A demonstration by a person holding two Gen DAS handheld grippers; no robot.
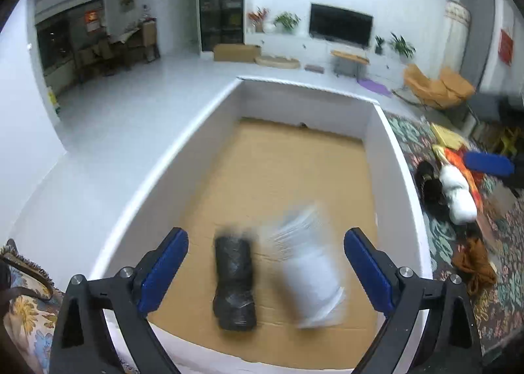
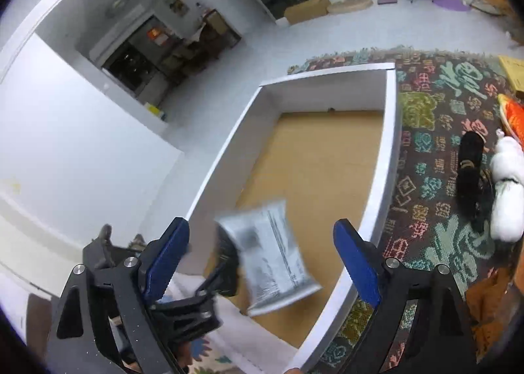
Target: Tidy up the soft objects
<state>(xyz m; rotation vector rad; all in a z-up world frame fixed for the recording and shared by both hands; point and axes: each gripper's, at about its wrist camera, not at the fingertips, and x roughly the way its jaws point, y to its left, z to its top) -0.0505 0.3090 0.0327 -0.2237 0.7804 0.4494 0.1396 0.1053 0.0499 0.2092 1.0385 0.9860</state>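
Item: white box [image 1: 203, 131] with a brown cardboard floor, standing on a patterned rug [image 2: 435, 105], serving as the collecting place for the soft goods. Contents at this moment: one black wrapped bundle [image 1: 234, 282], lying on the cardboard near the box's near end, and one white plastic-wrapped packet [image 1: 308, 262] just beside it, smeared with motion blur, so whether it has settled on the floor or is dropping cannot be told. Tools: left gripper [image 1: 265, 269], blue pads spread wide, nothing between them but air above the two packets; right gripper [image 2: 260, 262], likewise spread wide and empty, the white packet seen beyond its fingers rather than pinched by them. Outstanding stock, on the rug outside the box to the right: a black furry item [image 2: 470, 174], a white plush item [image 2: 506, 184] touching it, an orange and red cloth piece [image 1: 458, 161] behind them, and a brown crumpled cloth [image 1: 475, 266] nearer by. Stage, as judged: the drop-off of the first two packets into the box is at its close, both tools let go, with most of the sorting undone. Next move, as judged: swing one or both tools out over the right wall to the rug pile, jaws kept wide, and settle on a single piece; the black and white plush pieces lie against each other, so the pads need to bracket one without dragging its neighbour.
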